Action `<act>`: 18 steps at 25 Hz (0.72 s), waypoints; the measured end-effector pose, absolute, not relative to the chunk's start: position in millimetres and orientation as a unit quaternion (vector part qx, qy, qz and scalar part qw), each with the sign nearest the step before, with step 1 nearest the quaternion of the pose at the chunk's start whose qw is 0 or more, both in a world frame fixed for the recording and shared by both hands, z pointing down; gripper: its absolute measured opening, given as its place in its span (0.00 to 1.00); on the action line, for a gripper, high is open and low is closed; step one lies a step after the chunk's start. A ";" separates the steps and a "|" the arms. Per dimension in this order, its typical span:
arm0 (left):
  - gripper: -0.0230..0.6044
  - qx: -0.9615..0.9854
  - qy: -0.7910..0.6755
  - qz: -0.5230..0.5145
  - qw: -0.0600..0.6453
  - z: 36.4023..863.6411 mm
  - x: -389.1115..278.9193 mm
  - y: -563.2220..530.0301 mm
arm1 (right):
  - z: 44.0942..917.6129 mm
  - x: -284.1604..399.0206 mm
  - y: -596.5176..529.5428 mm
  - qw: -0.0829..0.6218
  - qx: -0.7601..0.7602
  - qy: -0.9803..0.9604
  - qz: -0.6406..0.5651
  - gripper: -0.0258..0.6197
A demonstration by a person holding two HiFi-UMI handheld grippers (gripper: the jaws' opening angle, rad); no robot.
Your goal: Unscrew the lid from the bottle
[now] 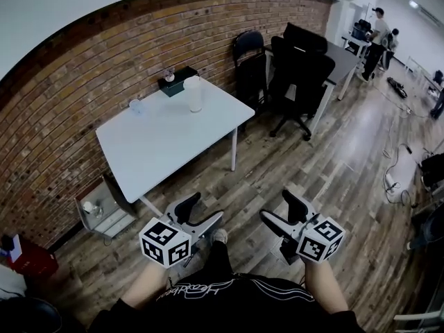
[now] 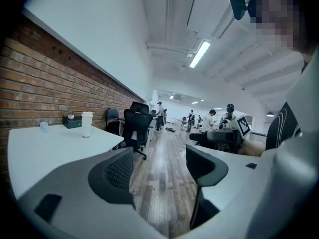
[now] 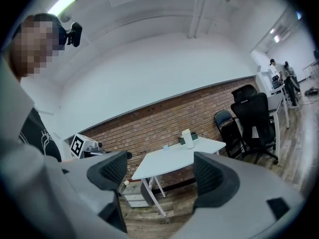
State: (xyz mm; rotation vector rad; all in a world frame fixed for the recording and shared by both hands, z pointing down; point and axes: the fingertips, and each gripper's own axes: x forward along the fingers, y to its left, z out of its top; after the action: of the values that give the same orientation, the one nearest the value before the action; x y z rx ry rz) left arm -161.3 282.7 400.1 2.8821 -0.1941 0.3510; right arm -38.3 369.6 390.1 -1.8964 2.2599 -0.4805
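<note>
- White table [image 1: 173, 141]: stands with one long edge against the brick wall [image 1: 62, 109]; every position below is given relative to this table
- Bottle [image 1: 194, 94]: white, upright, lid on; stands on the table top near the wall-side edge, toward the right end of the table
- Dark green box [image 1: 176, 82]: on the table just beside the bottle, on its wall side; a small round item sits on top, too small to identify
- Small clear cup [image 1: 136, 106]: on the table at the wall-side edge, apart from the bottle, toward the left end of the table
- Left gripper [image 1: 207, 209]: held off the table, in front of its near edge and above the wooden floor [image 1: 347, 172]; well apart from the bottle; jaws spread wide, with nothing between the pads
- Right gripper [image 1: 275, 207]: held off the table, in front of and to the right of its near right corner; well apart from the bottle; jaws spread wide and empty; in the right gripper view the table shows through the gap
- Both grippers: side by side, not touching each other, jaws pointing roughly toward the table
- Drawer unit [image 1: 104, 214]: on the floor under the left end of the table, at the wall
- Black office chairs [image 1: 302, 68]: on the floor beyond the right end of the table
- Folding chair [image 1: 248, 54]: against the wall, between the table and the office chairs
- People [image 1: 378, 26]: standing far beyond the right end of the table
</note>
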 end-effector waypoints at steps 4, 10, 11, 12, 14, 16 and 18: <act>0.58 0.983 -0.075 0.120 0.120 410.0 -127.2 216.8 | 403.8 -5.2 313.0 0.073 -0.636 0.748 -0.176 0.66; 0.59 0.978 -0.096 0.123 0.136 422.4 -81.1 93.0 | 415.0 47.5 199.7 0.073 -0.636 0.741 -0.204 0.66; 0.59 0.978 -0.100 0.124 0.135 423.6 -74.7 72.7 | 415.2 54.9 179.1 0.071 -0.635 0.741 -0.206 0.66; 0.60 0.978 -0.104 0.125 0.133 424.9 -69.1 53.0 | 414.2 61.4 158.4 0.069 -0.632 0.743 -0.207 0.66; 0.60 0.977 -0.112 0.127 0.131 428.2 -60.1 16.1 | 408.4 71.8 117.9 0.068 -0.626 0.750 -0.203 0.66; 0.60 0.975 -0.121 0.128 0.135 431.7 -53.0 -16.2 | 401.1 80.1 81.8 0.066 -0.623 0.755 -0.194 0.66; 0.60 0.973 -0.129 0.127 0.142 435.9 -47.8 -40.6 | 397.5 84.5 55.7 0.061 -0.620 0.759 -0.188 0.68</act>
State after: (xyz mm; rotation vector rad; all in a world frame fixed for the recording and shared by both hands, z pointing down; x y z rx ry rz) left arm -47.8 -40.6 435.9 2.8089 -0.3715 0.3664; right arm 84.5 55.7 397.5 -1.8760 2.2979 -0.5677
